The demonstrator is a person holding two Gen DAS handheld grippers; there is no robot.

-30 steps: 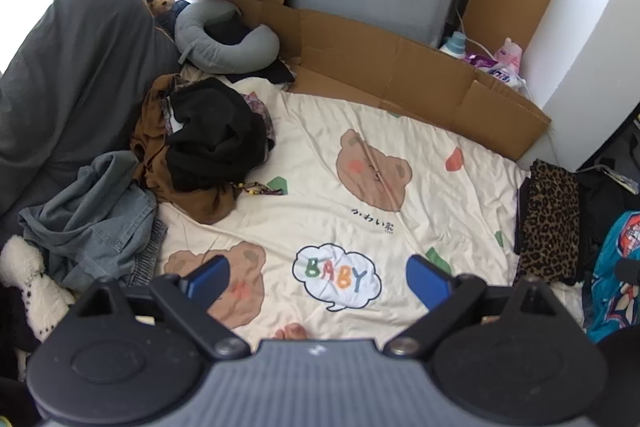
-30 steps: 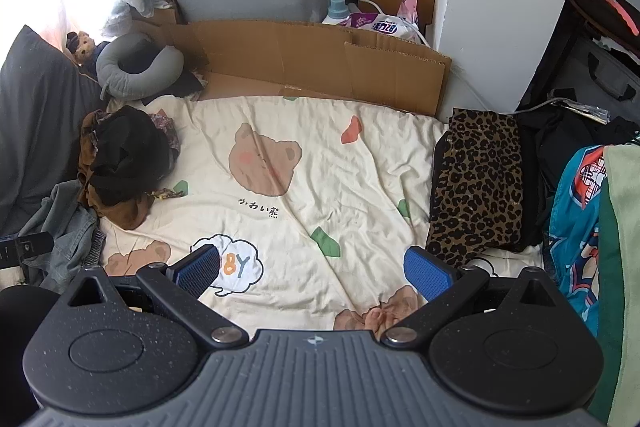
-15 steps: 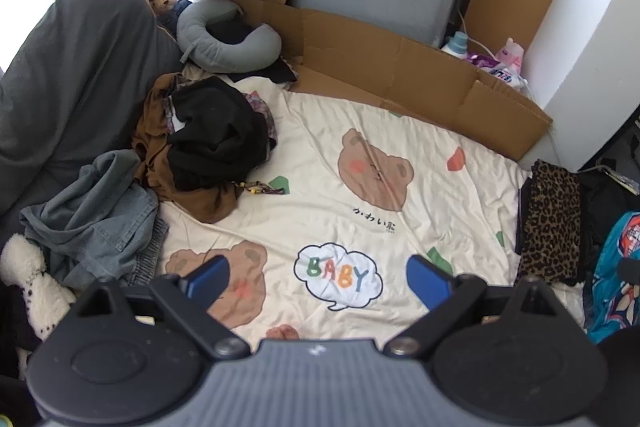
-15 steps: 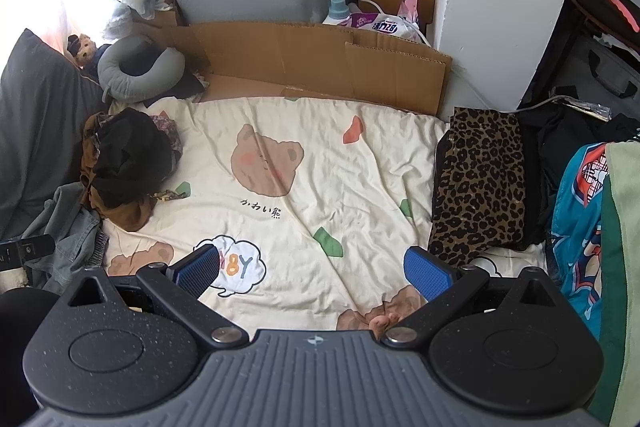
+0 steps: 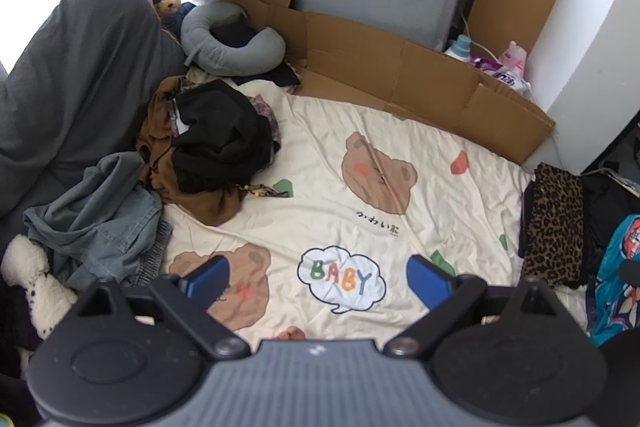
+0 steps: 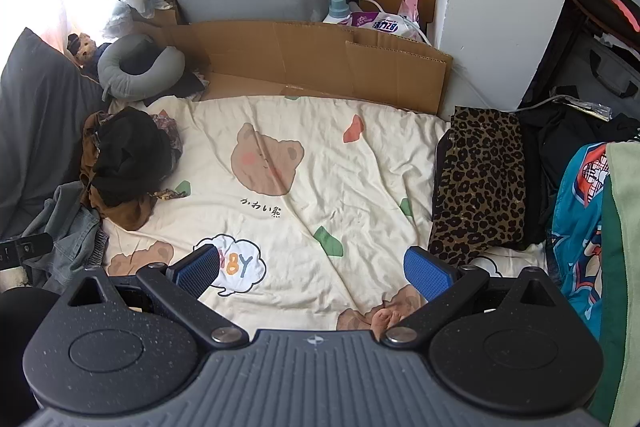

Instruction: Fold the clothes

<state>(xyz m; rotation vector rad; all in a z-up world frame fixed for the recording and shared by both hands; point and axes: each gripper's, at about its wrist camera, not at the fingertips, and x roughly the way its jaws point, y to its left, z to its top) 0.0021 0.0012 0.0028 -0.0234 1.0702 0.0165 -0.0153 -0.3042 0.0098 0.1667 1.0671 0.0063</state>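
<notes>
Cream blanket (image 5: 420, 155) fills the frame; my left gripper (image 5: 316, 277) and right gripper (image 6: 312, 267) gape empty; tangled pile (image 5: 216, 139) mid-left could drag up several garments.

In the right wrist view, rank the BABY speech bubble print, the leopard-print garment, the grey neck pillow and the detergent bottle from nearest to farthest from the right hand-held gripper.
From the right hand-held gripper:
1. BABY speech bubble print, just beside its left finger.
2. Leopard-print garment, folded, on the right edge of the blanket.
3. Grey neck pillow, far left corner.
4. Detergent bottle, behind the cardboard at the back.
</notes>
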